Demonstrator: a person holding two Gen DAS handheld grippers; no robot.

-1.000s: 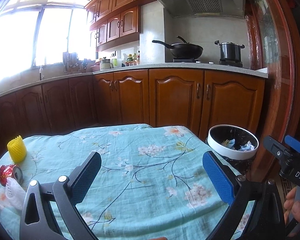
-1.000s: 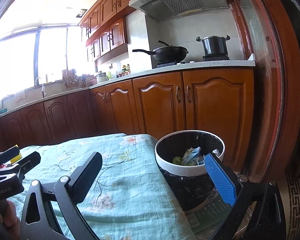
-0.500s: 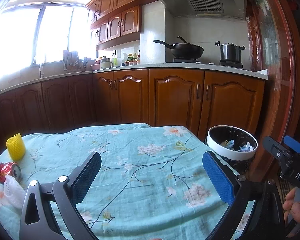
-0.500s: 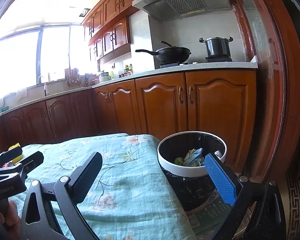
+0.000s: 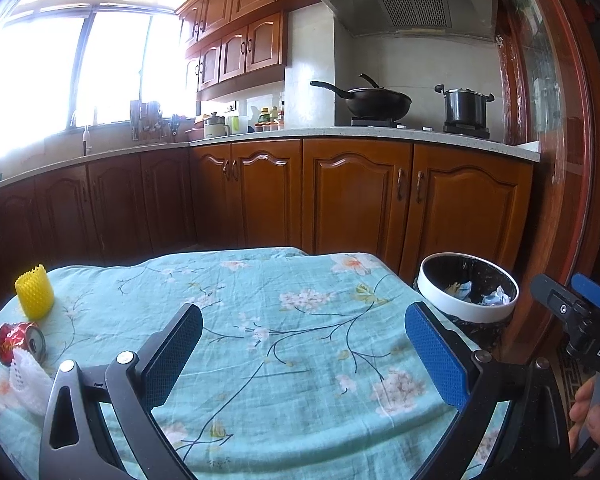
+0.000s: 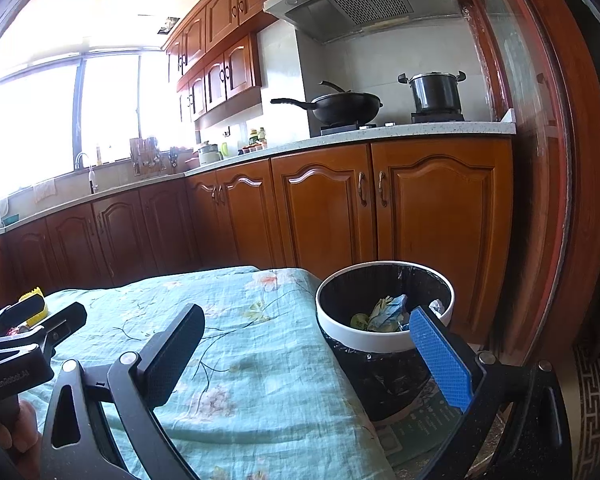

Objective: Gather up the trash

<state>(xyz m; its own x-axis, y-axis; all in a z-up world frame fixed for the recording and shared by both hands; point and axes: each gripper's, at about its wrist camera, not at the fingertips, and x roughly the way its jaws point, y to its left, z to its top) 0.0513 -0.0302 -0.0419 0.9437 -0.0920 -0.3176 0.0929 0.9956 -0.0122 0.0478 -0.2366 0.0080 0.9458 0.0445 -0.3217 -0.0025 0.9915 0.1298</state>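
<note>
A crushed red can [image 5: 19,342], a yellow foam net sleeve [image 5: 34,297] and a white foam net [image 5: 29,380] lie at the table's left edge. A round bin [image 5: 467,296] with a white rim and black liner stands on the floor right of the table, with trash inside; it also shows in the right wrist view [image 6: 384,312]. My left gripper [image 5: 302,350] is open and empty above the tablecloth. My right gripper [image 6: 306,352] is open and empty over the table's right edge, next to the bin.
The table wears a light blue floral cloth [image 5: 284,320]. Wooden kitchen cabinets [image 5: 360,196] stand behind it, with a wok [image 5: 376,102] and a pot [image 5: 465,106] on the stove. A red wooden door frame [image 5: 560,160] is at the right.
Both views have drifted slightly; the left gripper has pulled back a little, so the can and nets sit a bit further in. Both grippers stay open and empty.
</note>
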